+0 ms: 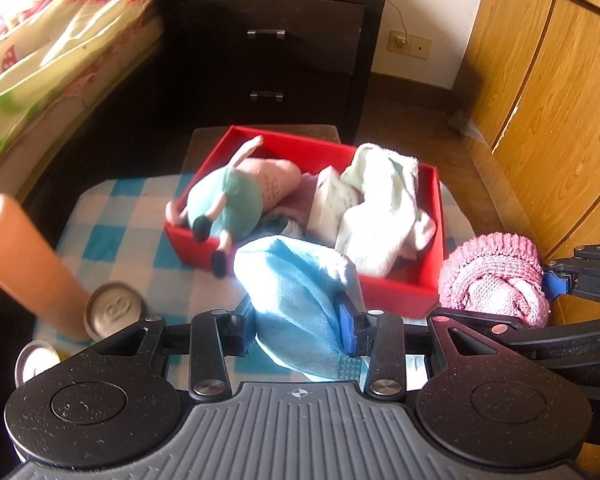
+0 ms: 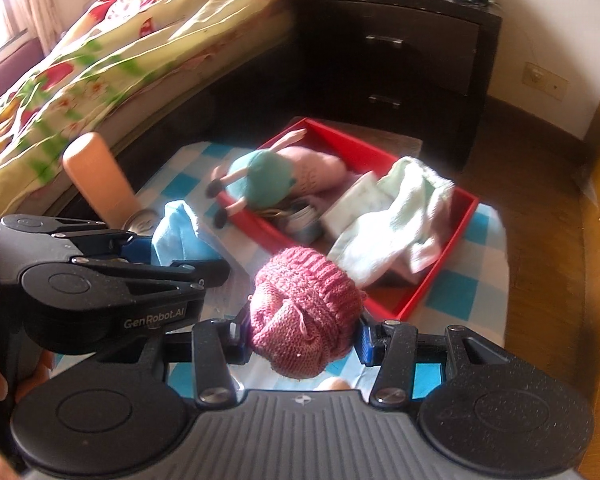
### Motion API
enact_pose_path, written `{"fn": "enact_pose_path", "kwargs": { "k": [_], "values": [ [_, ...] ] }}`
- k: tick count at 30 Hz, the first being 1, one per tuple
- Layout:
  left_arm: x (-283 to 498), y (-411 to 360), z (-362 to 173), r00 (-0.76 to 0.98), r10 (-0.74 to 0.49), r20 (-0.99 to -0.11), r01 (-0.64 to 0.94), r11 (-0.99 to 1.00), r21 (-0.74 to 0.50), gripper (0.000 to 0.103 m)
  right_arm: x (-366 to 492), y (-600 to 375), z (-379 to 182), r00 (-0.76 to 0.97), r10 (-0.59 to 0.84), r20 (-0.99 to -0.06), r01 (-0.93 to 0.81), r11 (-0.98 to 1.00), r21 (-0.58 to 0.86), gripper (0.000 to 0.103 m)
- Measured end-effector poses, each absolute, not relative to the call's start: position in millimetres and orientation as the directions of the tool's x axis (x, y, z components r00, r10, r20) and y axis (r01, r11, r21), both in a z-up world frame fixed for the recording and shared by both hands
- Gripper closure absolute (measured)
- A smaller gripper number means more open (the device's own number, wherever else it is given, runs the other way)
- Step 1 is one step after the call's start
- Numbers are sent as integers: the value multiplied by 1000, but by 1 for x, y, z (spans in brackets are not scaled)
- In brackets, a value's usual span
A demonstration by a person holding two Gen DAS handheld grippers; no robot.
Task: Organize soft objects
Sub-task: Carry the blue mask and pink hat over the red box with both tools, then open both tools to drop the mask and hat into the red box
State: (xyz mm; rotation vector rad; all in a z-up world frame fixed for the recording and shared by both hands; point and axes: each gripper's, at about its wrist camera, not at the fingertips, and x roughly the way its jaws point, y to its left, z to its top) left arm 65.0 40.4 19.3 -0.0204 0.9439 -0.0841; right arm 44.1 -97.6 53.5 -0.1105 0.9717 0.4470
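My left gripper (image 1: 296, 326) is shut on a bunched light blue cloth (image 1: 296, 288), held above the checked table just in front of the red box (image 1: 396, 288). My right gripper (image 2: 302, 338) is shut on a pink knitted hat (image 2: 304, 312), also lifted near the box's front edge (image 2: 414, 300). Both show in each view: the hat (image 1: 494, 280) at the right of the left wrist view, the cloth (image 2: 180, 234) at the left of the right wrist view. Inside the box lie a doll in a green dress (image 1: 228, 200), a white towel (image 1: 384, 208) and a pale packet (image 2: 358, 202).
An orange bottle (image 1: 24, 260) and two metal cans (image 1: 114, 312) stand at the table's left. A bed with a flowered cover (image 2: 112, 64) runs along the left, a dark nightstand (image 1: 276, 52) stands behind the box, and wooden cabinet doors (image 1: 548, 100) are on the right.
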Motion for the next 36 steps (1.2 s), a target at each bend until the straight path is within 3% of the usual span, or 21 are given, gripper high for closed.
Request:
{"fn": "enact_pose_path", "kwargs": {
  "k": [23, 36],
  "values": [
    [154, 24, 9, 586, -62, -808, 27, 998, -57, 64, 126, -121, 41, 537, 286, -794, -304, 943, 133, 78],
    [177, 23, -8, 580, -42, -814, 15, 999, -41, 58, 151, -122, 19, 540, 256, -802, -285, 952, 112, 78]
  ]
}}
